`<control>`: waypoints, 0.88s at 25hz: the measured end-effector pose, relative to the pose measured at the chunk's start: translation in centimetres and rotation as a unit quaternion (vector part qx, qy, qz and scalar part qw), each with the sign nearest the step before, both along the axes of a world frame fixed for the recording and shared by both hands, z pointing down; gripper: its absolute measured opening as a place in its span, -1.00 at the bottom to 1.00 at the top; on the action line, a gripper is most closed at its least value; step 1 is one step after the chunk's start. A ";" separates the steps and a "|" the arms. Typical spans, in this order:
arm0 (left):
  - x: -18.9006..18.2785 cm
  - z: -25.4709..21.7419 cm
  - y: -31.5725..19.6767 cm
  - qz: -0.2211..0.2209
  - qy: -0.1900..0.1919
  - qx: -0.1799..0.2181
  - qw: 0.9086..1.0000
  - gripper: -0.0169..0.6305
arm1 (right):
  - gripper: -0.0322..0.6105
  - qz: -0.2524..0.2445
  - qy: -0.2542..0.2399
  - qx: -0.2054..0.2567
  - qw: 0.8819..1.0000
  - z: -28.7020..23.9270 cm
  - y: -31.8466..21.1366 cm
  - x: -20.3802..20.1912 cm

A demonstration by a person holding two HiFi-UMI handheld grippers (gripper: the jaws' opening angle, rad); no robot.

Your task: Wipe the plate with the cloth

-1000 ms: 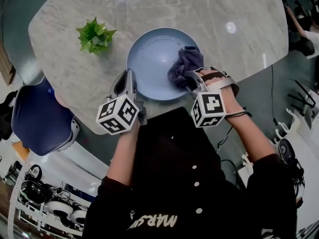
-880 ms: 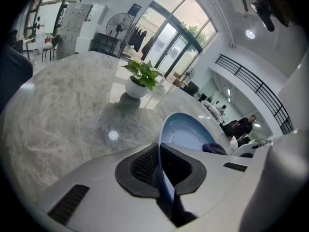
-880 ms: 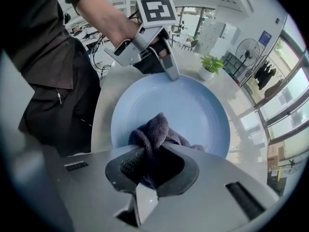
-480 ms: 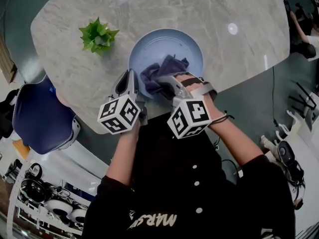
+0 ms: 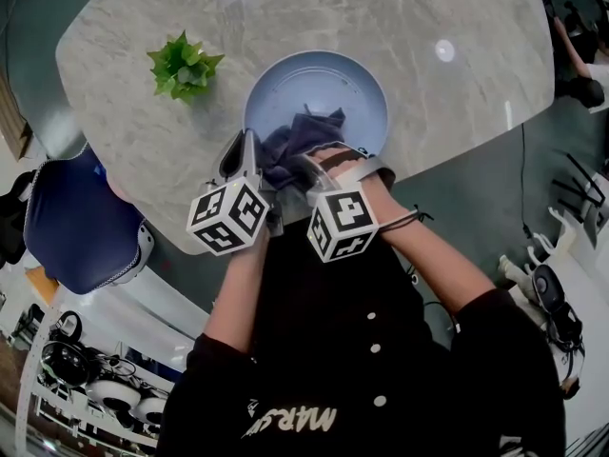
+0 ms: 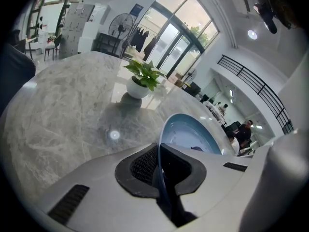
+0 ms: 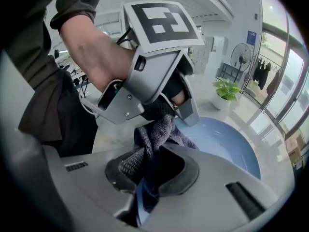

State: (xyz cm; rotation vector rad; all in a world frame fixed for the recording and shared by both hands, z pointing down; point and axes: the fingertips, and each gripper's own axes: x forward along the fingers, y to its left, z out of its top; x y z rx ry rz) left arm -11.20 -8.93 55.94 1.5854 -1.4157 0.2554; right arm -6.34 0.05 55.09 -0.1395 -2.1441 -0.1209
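Note:
A light-blue plate (image 5: 328,89) sits on the marble table (image 5: 447,12) near its front edge. My left gripper (image 5: 247,155) is shut on the plate's near-left rim; in the left gripper view the rim (image 6: 160,168) runs between the black pads (image 6: 140,166) of the left gripper (image 6: 159,170). A dark purple cloth (image 5: 297,139) lies bunched on the plate's near-left part. My right gripper (image 5: 312,167) is shut on it, close beside the left one. The right gripper view shows the cloth (image 7: 153,134) pinched in the right gripper (image 7: 152,168), with the left gripper (image 7: 159,81) just ahead.
A small green potted plant (image 5: 184,67) stands on the table left of the plate. A blue chair (image 5: 71,227) sits off the table's left front corner. The table's front edge runs right under both grippers.
My right gripper has dragged the cloth from the plate's right side leftwards across it, ending next to the left gripper. The left gripper has kept still on the rim.

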 end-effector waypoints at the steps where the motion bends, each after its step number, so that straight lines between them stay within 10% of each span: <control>1: 0.0 0.0 0.0 -0.001 -0.001 0.000 1.000 -0.85 | -0.80 -0.009 0.004 0.002 1.000 0.1 0.2 0.2; 22: 0.1 0.1 0.0 0.020 -0.021 0.002 1.000 -0.86 | -0.80 -0.098 0.125 0.013 0.987 1.0 1.0 10.0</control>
